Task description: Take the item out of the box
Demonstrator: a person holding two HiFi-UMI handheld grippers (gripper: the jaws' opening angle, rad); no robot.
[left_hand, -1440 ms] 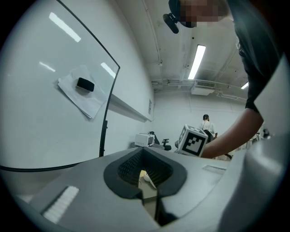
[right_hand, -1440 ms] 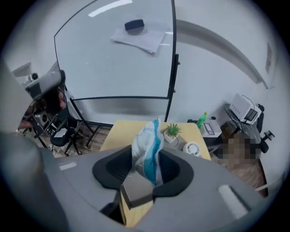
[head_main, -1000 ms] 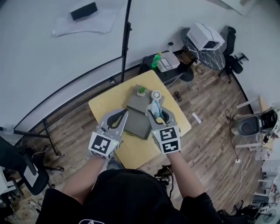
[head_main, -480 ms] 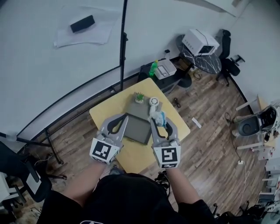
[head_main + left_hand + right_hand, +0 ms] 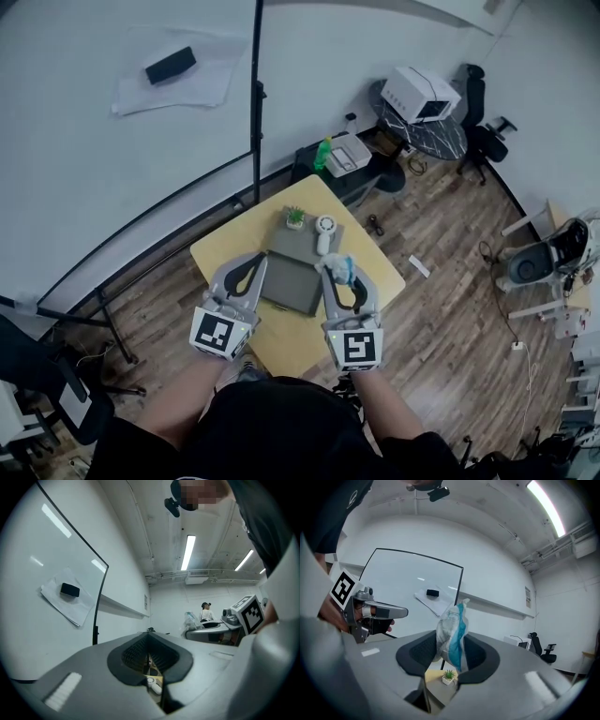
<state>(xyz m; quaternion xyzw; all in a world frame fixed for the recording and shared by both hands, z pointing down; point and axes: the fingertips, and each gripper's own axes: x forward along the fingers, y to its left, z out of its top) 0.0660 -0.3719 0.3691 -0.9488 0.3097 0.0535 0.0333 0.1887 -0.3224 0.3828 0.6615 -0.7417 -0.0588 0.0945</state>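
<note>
The right gripper [image 5: 339,277] pinches a crinkled white-and-blue plastic packet [image 5: 451,632] upright between its ribbed dark pads, at three o'clock of the flat, square grey box [image 5: 291,281] on the yellow table [image 5: 281,339]. The left gripper [image 5: 148,654], at the box's nine o'clock, has its jaws together on nothing.

Toward the far edge of your yellow desk [image 5: 211,246] stands a small potted plant [image 5: 295,217], a white round gadget [image 5: 324,228] just beside it. Beyond, you have a green bottle [image 5: 324,153] on the floor and a black eraser [image 5: 171,65] on the whiteboard [image 5: 94,159].
</note>
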